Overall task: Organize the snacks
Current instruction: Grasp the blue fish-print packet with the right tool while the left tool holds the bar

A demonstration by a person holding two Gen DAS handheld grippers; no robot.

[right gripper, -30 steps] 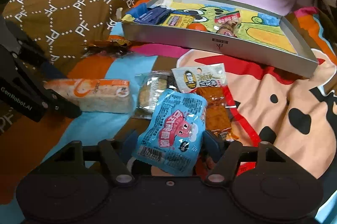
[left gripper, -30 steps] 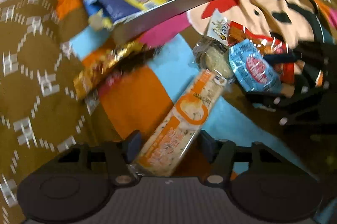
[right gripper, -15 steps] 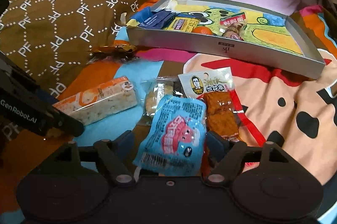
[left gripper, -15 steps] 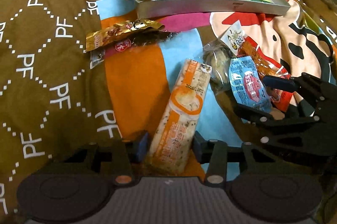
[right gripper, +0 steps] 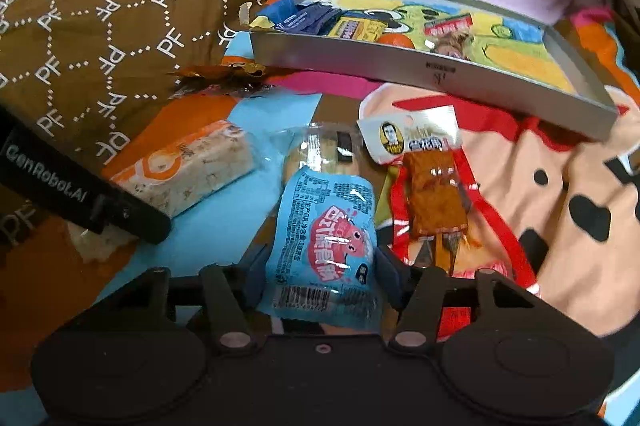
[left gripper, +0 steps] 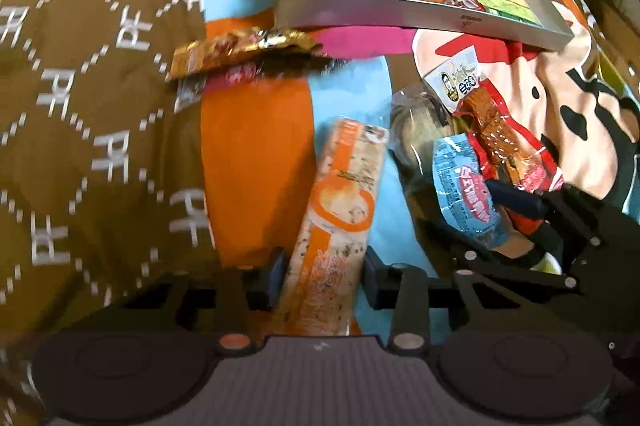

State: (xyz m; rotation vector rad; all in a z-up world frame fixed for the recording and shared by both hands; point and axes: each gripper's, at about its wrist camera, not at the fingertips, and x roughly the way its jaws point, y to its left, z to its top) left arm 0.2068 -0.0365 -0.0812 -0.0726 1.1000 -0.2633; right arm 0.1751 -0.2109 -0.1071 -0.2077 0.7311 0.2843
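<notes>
Bedding in bright patchwork carries our snacks before the grey tray [right gripper: 436, 75]. Our left gripper [left gripper: 324, 268] has just been closing and its fingers clamp the orange bar [left gripper: 340, 209], stiff but crumbly, near its end. Our right gripper [right gripper: 320, 272], also just closing, pinches the blue packet [right gripper: 326, 246], soft and slippery. Both lower ends are hidden.

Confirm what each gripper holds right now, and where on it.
Left gripper clamps the orange rice-cracker pack near its lower end; right gripper clamps the blue snack pouch across its lower half.
</notes>
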